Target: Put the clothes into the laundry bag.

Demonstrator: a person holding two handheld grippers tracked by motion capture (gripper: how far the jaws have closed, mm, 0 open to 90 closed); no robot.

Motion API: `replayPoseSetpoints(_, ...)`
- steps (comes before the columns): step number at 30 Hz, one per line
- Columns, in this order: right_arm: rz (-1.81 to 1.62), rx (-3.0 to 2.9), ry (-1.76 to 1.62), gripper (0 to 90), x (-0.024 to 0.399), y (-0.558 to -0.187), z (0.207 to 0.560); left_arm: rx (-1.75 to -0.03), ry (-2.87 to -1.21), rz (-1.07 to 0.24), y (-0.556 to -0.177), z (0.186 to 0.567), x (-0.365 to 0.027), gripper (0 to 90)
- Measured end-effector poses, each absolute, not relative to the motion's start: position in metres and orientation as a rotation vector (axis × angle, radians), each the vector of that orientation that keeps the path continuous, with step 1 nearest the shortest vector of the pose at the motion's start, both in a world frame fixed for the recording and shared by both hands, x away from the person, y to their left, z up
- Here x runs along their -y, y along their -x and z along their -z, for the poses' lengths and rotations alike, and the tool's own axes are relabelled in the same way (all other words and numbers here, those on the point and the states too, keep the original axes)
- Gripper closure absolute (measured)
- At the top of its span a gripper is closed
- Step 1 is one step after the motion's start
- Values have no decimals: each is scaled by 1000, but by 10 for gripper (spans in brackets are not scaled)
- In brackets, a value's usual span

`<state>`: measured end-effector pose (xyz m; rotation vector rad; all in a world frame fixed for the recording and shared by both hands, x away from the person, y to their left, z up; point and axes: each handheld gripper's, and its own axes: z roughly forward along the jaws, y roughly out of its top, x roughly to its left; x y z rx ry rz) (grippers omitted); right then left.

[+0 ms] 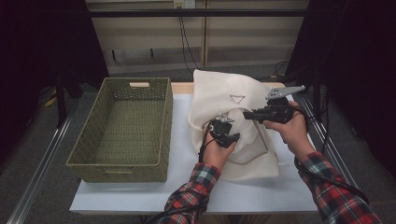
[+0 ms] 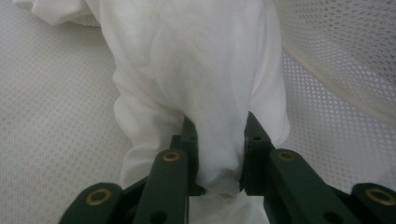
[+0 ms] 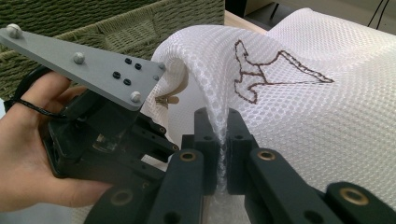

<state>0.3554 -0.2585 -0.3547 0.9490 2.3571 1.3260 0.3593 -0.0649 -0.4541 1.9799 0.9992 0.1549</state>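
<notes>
White mesh laundry bag (image 1: pixel 233 100), one in number, lies on the table (image 1: pixel 182 154) just right of one green woven basket (image 1: pixel 123 128). Two hand-held grippers work at the bag. One right gripper (image 3: pixel 223 154), on the side away from the basket, pinches a fold of the mesh edge between pressed-together jaws. One left gripper (image 2: pixel 219 154) nearer the basket holds one bunched white cloth (image 2: pixel 201 84) between its jaws inside the bag.
</notes>
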Motion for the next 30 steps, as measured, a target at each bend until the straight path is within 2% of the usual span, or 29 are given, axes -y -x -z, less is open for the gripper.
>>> replayPoseSetpoints(8,-1270,-2342,-955,859,260,-356,356,-942,-2006,-193,-359,449,56,522)
replayPoseSetpoints(13,-1253,-2324,-974,808,264,-356,359,-934,-2019,-197,-356,443,51,460)
replayPoseSetpoints(20,-1189,-2304,-986,589,269,-356,363,-934,-2038,-188,-352,442,43,391)
replayPoseSetpoints(23,-1150,-2319,-986,551,270,-357,366,-935,-2038,-188,-349,443,43,354)
replayPoseSetpoints(25,-1125,-2321,-991,592,272,-358,368,-928,-2070,-192,-348,445,42,335)
replayPoseSetpoints(27,-1152,-2317,-995,683,273,-358,368,-918,-2094,-186,-346,447,41,334)
replayPoseSetpoints(28,-1152,-2317,-995,683,273,-358,368,-918,-2094,-186,-346,447,41,335)
replayPoseSetpoints(30,-1132,-2322,-994,772,272,-359,367,-911,-2139,-172,-344,452,42,339)
